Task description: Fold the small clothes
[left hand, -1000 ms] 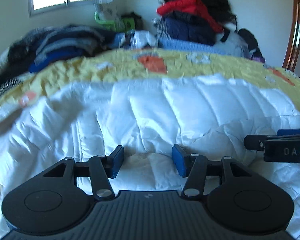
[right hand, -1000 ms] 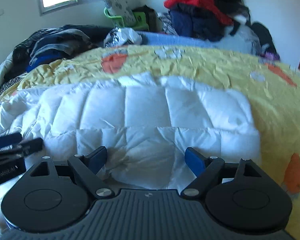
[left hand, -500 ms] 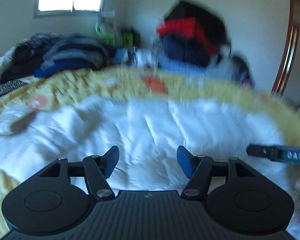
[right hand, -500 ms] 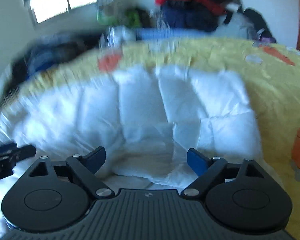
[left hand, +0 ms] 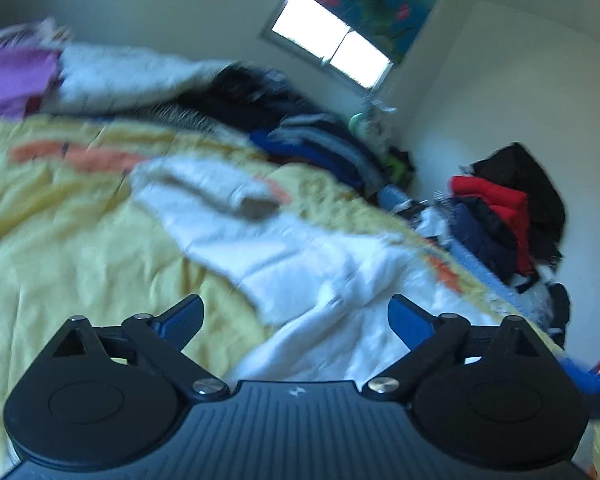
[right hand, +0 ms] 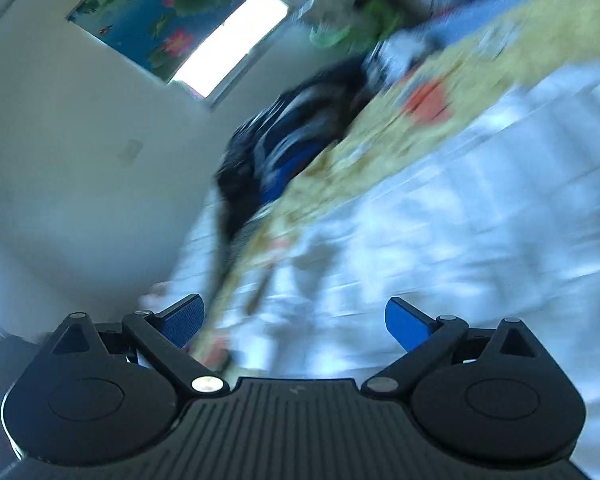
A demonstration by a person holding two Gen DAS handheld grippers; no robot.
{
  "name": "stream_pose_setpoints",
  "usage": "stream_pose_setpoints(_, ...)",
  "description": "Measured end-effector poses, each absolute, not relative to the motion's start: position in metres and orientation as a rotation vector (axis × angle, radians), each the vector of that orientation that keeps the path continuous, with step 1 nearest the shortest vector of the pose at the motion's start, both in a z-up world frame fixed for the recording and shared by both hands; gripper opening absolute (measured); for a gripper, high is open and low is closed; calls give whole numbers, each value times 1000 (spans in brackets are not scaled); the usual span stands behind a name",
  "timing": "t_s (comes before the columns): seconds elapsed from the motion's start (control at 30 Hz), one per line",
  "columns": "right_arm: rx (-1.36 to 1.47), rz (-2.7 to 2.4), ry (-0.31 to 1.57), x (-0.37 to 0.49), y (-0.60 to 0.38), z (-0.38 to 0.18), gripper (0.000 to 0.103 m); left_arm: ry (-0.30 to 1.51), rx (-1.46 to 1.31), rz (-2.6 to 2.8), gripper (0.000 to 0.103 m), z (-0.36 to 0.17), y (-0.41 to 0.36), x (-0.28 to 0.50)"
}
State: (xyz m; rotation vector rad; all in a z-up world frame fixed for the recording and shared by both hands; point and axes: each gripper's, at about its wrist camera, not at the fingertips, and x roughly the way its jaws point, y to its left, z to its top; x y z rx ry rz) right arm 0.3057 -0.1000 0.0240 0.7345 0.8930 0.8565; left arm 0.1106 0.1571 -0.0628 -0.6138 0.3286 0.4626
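A white quilted jacket (left hand: 300, 256) lies spread on a yellow bedspread (left hand: 80, 248); one sleeve reaches toward the upper left. My left gripper (left hand: 296, 316) is open and empty, held above the jacket's near edge. In the right wrist view the white quilted jacket (right hand: 460, 220) fills the right side, tilted and blurred. My right gripper (right hand: 294, 318) is open and empty above it. The yellow bedspread (right hand: 380, 136) runs diagonally behind.
A dark pile of clothes (left hand: 308, 136) lies at the bed's far side under a window (left hand: 332, 44). A red and black heap (left hand: 508, 208) stands at the right. A white and purple bundle (left hand: 100, 76) sits at the upper left.
Both grippers have opened wider and swung away, tilting sharply. The left view now looks toward the jacket's left sleeve. The right view has rolled and points toward the wall and window.
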Motion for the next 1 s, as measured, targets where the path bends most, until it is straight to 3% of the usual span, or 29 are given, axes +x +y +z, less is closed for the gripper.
stream_pose_setpoints(0.2, 731, 955, 1074, 348, 18, 26, 97, 395, -606, 467, 103, -83, 157, 121)
stream_pose_setpoints(0.4, 598, 952, 1435, 384, 139, -9, 98, 371, -637, 448, 103, -85, 158, 116)
stream_pose_setpoints(0.73, 537, 897, 1473, 404, 211, -43, 93, 365, -648, 443, 103, -85, 158, 115)
stream_pose_setpoints(0.87, 608, 947, 1445, 420, 216, -49, 83, 361, -656, 441, 103, -85, 159, 115)
stream_pose_setpoints(0.97, 580, 959, 1406, 426, 225, -53, 57, 360, -658, 442, 103, -85, 159, 116)
stream_pose_setpoints(1.0, 561, 944, 1422, 430, 228, -57, 42, 360, -658, 442, 103, -86, 161, 116)
